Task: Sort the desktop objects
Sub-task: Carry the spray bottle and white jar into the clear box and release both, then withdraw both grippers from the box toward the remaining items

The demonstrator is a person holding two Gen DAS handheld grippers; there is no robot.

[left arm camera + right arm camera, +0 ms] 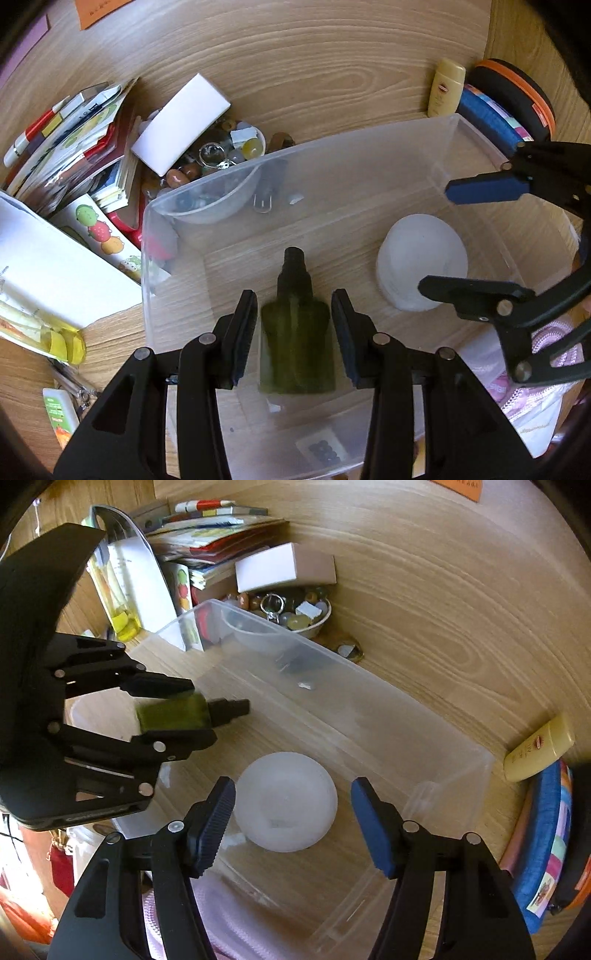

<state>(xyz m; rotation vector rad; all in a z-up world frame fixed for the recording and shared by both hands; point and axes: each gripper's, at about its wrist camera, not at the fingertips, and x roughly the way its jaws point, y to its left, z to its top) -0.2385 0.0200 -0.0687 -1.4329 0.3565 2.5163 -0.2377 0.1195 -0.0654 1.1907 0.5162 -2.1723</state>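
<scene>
A clear plastic bin (369, 147) (424, 720) stands on the wooden desk. A dark green spray bottle (297, 339) (173, 714) is inside the bin, between the jaws of my left gripper (295, 325) (192, 716); the jaws stand open with small gaps on both sides of it and the bottle looks blurred. A white frosted round jar (421, 258) (286, 801) is in the bin. My right gripper (291, 823) (439, 236) is open over the jar and holds nothing.
A small bowl of beads and trinkets (221, 147) (295, 616), a white box (181, 122) and a stack of books and papers (66, 129) lie beyond the bin's left end. A yellow tube (445, 88) (539, 746) and a blue pouch (546, 842) lie to its right.
</scene>
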